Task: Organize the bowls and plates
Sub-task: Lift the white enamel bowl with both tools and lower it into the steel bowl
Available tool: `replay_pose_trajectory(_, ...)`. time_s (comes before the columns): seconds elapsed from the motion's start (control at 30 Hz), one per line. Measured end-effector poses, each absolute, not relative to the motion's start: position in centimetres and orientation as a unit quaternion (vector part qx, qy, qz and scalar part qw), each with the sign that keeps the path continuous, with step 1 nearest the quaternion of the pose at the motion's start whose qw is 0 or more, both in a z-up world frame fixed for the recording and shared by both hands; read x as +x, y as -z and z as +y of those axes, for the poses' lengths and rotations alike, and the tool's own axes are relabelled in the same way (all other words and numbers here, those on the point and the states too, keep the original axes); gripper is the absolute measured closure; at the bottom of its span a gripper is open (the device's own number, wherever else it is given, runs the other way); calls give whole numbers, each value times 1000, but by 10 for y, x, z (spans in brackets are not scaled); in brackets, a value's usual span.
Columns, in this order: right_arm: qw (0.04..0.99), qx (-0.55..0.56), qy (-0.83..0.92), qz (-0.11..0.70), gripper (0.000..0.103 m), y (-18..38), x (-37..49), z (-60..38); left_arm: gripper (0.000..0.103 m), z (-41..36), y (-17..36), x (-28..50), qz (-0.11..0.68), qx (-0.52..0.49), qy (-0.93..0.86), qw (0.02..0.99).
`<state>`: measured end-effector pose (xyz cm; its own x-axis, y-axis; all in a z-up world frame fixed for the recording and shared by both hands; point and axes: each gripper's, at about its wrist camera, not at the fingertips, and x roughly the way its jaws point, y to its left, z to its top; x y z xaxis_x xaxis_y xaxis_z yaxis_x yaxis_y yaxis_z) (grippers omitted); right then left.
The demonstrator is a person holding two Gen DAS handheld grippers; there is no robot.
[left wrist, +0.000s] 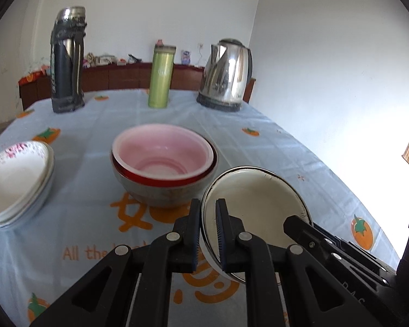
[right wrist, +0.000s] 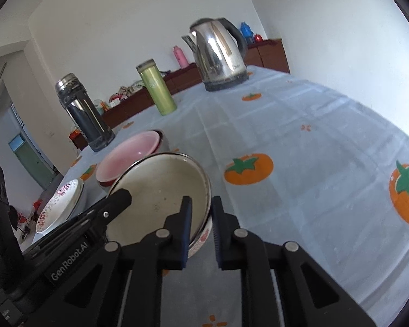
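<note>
A white enamel bowl (left wrist: pixel 259 207) with a dark rim hangs tilted just above the tablecloth, held from both sides. My left gripper (left wrist: pixel 207 226) is shut on its left rim, one pad inside and one outside. In the right wrist view my right gripper (right wrist: pixel 201 218) is shut on the right rim of the same bowl (right wrist: pixel 155 199). Behind it stands a nest of bowls (left wrist: pixel 163 158), pink inside red inside a grey one. A stack of white flowered plates (left wrist: pixel 13 182) lies at the left.
At the far end of the table stand a dark thermos (left wrist: pixel 66 62), a green bottle (left wrist: pixel 161 79) and a steel kettle (left wrist: pixel 227 76). The blue tablecloth (right wrist: pixel 300 136) with orange fruit prints stretches to the right. A brown sideboard (left wrist: pixel 122 77) runs along the back wall.
</note>
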<state>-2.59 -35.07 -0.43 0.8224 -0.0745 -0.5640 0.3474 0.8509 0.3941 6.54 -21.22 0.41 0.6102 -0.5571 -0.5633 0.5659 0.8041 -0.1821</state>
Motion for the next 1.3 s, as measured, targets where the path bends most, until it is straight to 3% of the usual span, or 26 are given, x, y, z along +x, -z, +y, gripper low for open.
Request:
replay_pose_trajectory(0.77,954,209,61,204,88,-78,31,-314,91,-164,-69,107,244,-57,271,929)
replay_pose_trajectory(1.3,939,242,68,237,88,-40,85,-323,91,-179,-43,161,274,-52,244,929)
